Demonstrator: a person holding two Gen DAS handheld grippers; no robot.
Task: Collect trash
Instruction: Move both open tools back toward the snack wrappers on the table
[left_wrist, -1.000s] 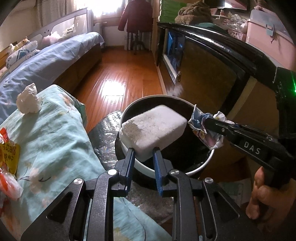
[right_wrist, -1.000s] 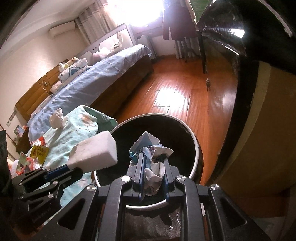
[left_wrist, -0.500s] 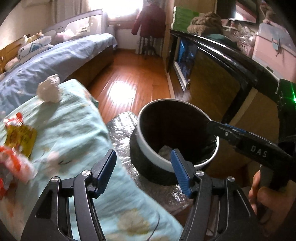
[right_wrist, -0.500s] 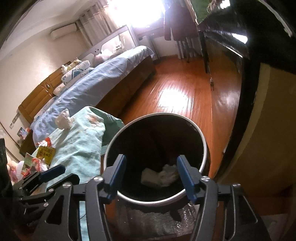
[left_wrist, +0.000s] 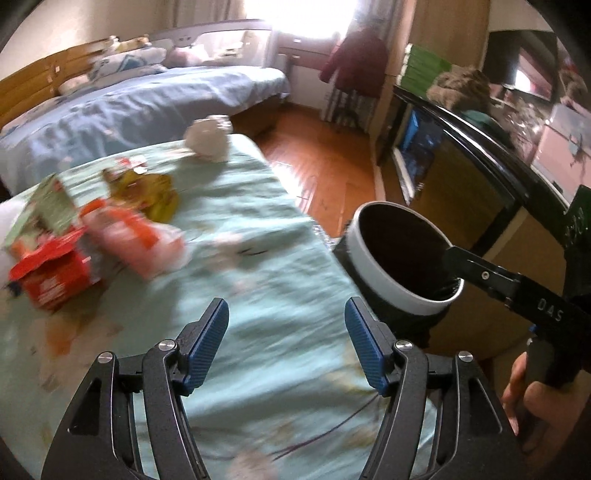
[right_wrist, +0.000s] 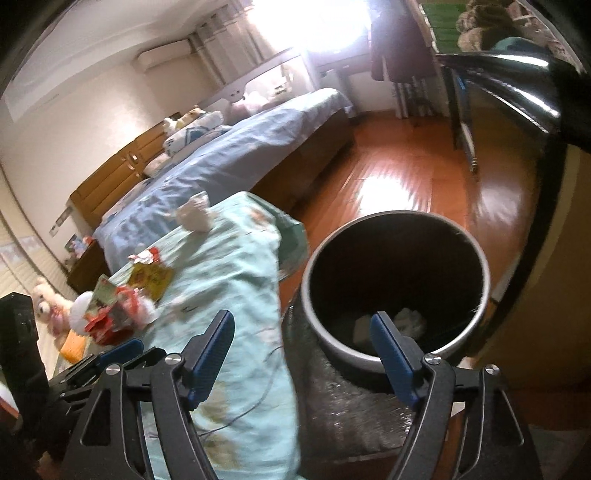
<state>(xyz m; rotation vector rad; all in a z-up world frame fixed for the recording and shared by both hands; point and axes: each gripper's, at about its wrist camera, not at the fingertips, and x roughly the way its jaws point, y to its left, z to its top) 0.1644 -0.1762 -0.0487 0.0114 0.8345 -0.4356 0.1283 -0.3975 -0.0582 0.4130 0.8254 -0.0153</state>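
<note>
My left gripper (left_wrist: 286, 306) hangs over the teal cloth of the table (left_wrist: 280, 258), its jaws opening with nothing between them. Ahead of it on the cloth lie a crumpled white paper (left_wrist: 208, 142), a yellow wrapper (left_wrist: 155, 195), a pink-orange packet (left_wrist: 136, 240) and a red packet (left_wrist: 48, 273). My right gripper (right_wrist: 302, 318) stands at the near rim of the black bin (right_wrist: 310, 295), jaws opening and empty. A white foam block (right_wrist: 364, 328) and a crumpled wrapper (right_wrist: 408, 319) lie at the bottom of the bin.
The bin (left_wrist: 373, 266) stands on silvery wrap at the table's right edge. A black cabinet (left_wrist: 480, 155) runs along the right, a blue bed (left_wrist: 129, 103) lies behind the table, and wooden floor (right_wrist: 406, 177) lies between them. A hand (left_wrist: 535, 406) holds the right gripper's handle.
Both grippers opened: the foam block left the left one and the wrapper left the right one, and both now lie in the bin. The left gripper swung left over the table.
</note>
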